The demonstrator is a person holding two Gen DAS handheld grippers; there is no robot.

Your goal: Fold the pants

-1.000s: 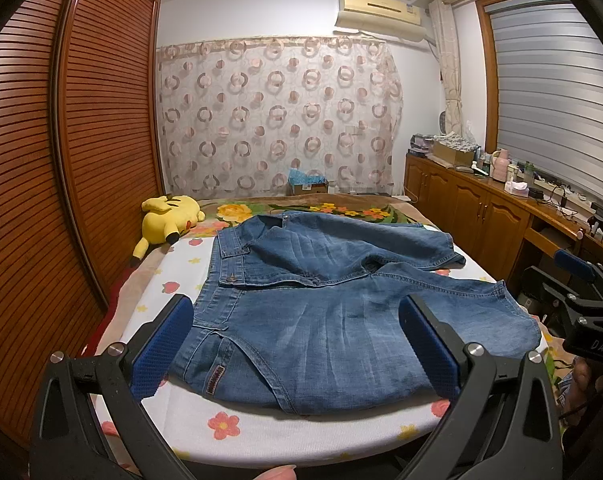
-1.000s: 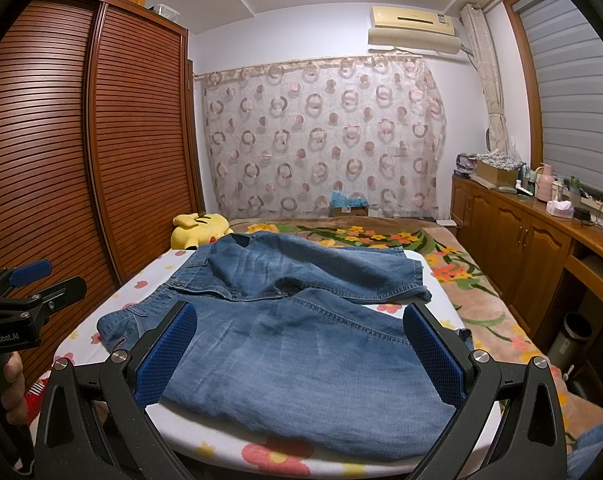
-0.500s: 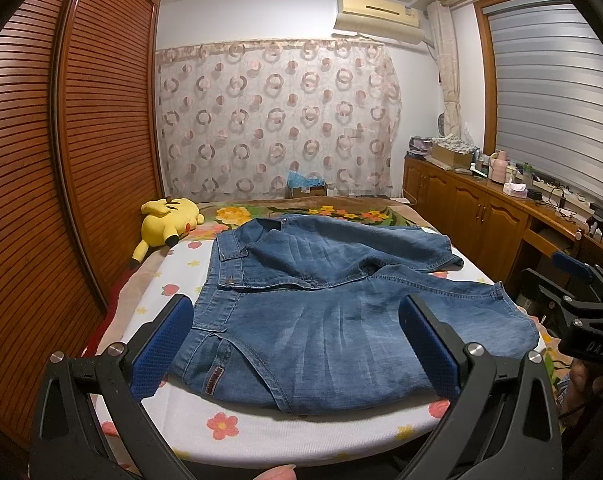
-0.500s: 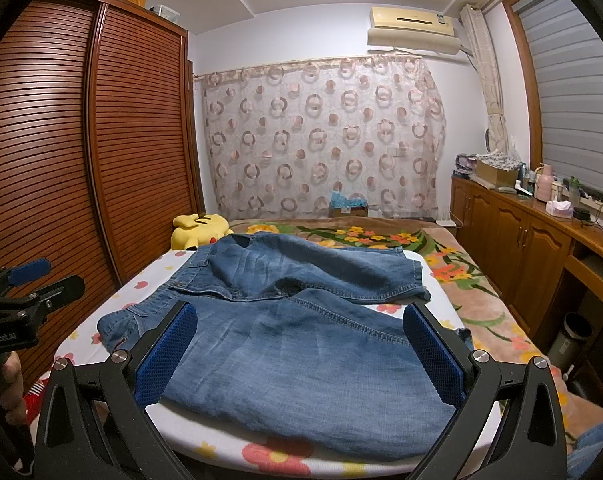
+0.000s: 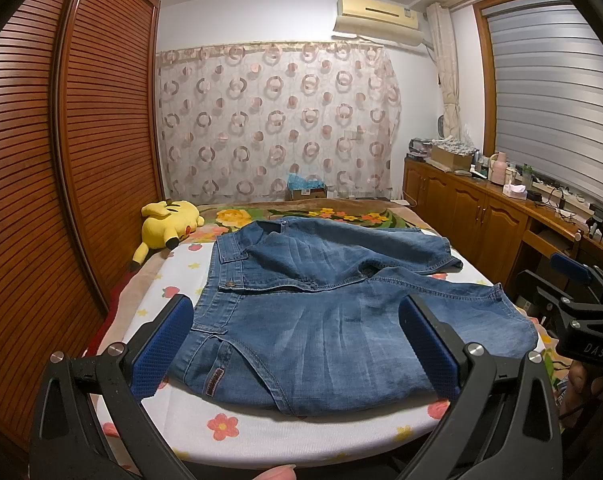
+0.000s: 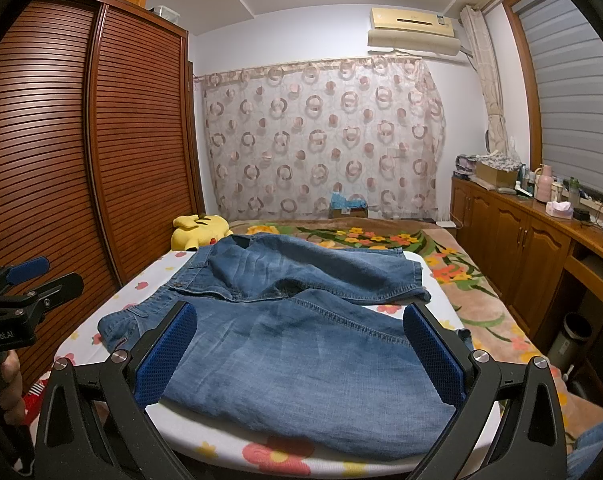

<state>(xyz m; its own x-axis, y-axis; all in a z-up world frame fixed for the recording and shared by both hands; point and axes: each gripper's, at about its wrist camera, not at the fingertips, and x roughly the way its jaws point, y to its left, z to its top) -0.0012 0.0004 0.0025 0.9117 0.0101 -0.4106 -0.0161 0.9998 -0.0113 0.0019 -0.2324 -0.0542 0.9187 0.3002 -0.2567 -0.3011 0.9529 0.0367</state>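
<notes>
Left gripper (image 5: pixel 295 354) hangs low in its frame, fingers spread wide and holding nothing, aimed at the waistband end of the pants (image 5: pixel 333 320). The denim lies flat across the middle of both frames on the flowered bed (image 5: pixel 261 436), legs splayed apart, nothing folded yet. The near edge sits close to the mattress lip, so a careless tug could drag it off. At upper left the yellow plush toy (image 5: pixel 169 224) sits clear of the fabric. Right gripper (image 6: pixel 299 358) is likewise agape and empty over the leg hem; pinching only one layer would skew the fold. Nothing blocks either approach.
</notes>
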